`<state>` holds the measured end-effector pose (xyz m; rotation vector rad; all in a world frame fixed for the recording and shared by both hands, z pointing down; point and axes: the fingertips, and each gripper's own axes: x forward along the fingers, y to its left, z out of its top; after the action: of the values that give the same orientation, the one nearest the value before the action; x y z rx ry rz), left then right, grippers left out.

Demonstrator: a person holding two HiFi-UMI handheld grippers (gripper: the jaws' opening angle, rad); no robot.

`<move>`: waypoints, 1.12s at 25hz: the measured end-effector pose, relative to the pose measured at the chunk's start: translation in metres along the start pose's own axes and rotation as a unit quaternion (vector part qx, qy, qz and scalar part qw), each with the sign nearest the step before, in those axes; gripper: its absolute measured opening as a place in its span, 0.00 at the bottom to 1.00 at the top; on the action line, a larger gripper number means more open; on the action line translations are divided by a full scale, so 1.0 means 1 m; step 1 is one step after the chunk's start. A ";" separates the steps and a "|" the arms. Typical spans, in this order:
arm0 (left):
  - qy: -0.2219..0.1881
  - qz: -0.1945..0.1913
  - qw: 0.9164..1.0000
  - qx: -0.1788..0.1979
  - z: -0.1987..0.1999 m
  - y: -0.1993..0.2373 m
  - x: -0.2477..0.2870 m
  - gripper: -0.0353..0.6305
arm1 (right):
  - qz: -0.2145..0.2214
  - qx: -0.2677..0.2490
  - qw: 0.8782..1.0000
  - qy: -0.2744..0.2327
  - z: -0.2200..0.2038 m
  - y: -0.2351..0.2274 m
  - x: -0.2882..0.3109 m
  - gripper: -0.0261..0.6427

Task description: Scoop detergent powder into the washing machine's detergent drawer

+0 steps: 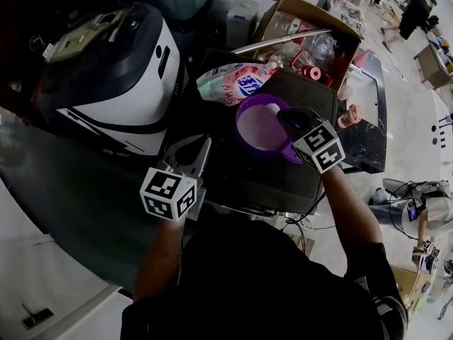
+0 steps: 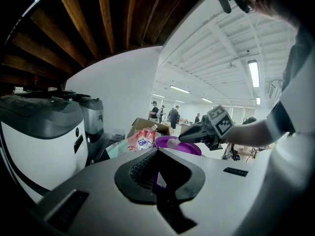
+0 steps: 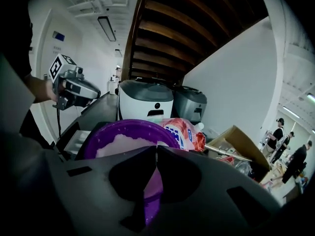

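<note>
Purple powder bowl (image 3: 129, 133) just beyond right gripper (image 3: 154, 150), fingers (image 3: 183, 172) seemingly together

The right gripper (image 1: 289, 117) hides the near rim of the round purple plastic bowl (image 1: 238, 127). The small pale object (image 2: 172, 142) pinched at its fingers is too small to identify. The brown cardboard box (image 1: 297, 9) holds an indistinct jumble.
</note>
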<state>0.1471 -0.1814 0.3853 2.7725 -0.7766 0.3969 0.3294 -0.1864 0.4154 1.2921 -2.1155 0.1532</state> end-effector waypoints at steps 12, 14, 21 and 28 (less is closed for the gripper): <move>-0.007 -0.002 1.000 -0.009 -0.004 0.006 -0.007 0.06 | -0.021 -0.111 0.992 0.053 0.002 0.009 0.015 0.07; -0.007 -0.001 1.000 -0.011 -0.005 0.008 -0.009 0.06 | -0.026 -0.140 0.988 0.065 0.004 0.010 0.018 0.07; -0.008 0.006 1.000 -0.018 -0.008 0.018 -0.016 0.06 | -0.022 -0.185 0.978 0.090 0.009 0.017 0.034 0.07; -0.009 0.011 1.000 -0.022 -0.009 0.027 -0.021 0.06 | -0.012 -0.211 0.972 0.104 0.011 0.026 0.047 0.07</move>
<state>0.1131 -0.1914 0.3915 2.7329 -0.8110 0.3565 0.2887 -0.2135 0.4400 0.9991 -1.8270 -0.1600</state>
